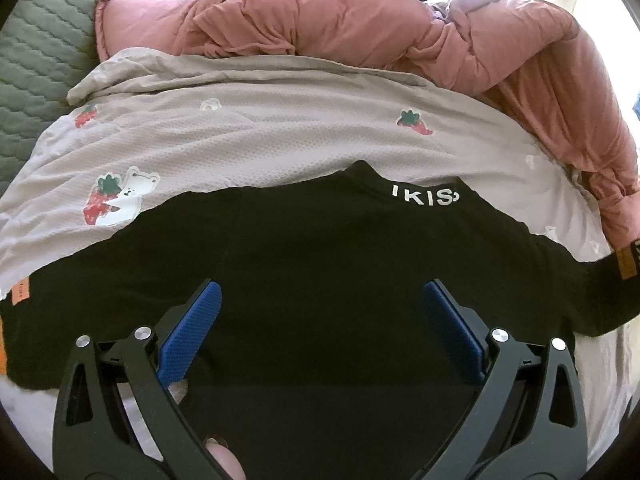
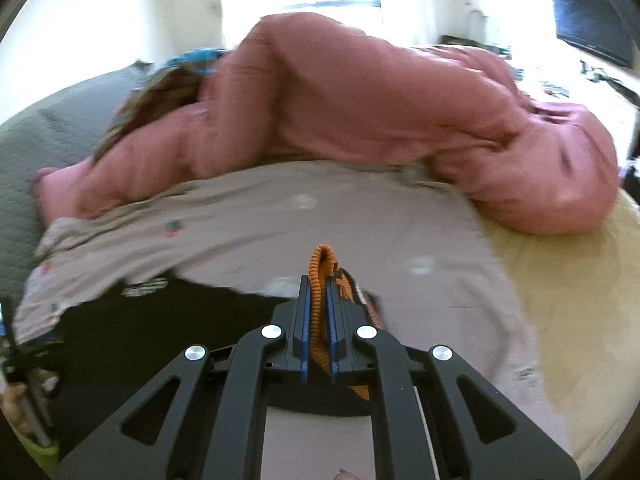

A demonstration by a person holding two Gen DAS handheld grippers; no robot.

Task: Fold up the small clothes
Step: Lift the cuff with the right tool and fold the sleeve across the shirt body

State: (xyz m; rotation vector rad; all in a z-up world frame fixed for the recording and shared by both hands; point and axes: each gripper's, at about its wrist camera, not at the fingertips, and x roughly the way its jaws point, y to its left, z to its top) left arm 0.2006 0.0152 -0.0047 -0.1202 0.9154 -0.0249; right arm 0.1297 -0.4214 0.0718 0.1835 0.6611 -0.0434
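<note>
A small black shirt (image 1: pixel 340 260) with white letters at the collar lies flat, chest up, on a pale sheet. My left gripper (image 1: pixel 322 286) hangs open just above its middle, both blue pads spread wide and holding nothing. One sleeve stretches off to the right, its brown label (image 1: pixel 626 262) at the edge of the left wrist view. In the right wrist view my right gripper (image 2: pixel 318 280) is shut on the sleeve's orange ribbed cuff (image 2: pixel 322 260), lifted off the sheet. The shirt's black body (image 2: pixel 140 320) shows blurred at the lower left.
A pale grey sheet (image 1: pixel 260 128) printed with strawberries and bears covers the bed. A bunched pink quilt (image 1: pixel 360 20) lies along the far side. A grey-green quilted mattress pad (image 1: pixel 36 40) shows at left, and a cream blanket (image 2: pixel 560 300) at right.
</note>
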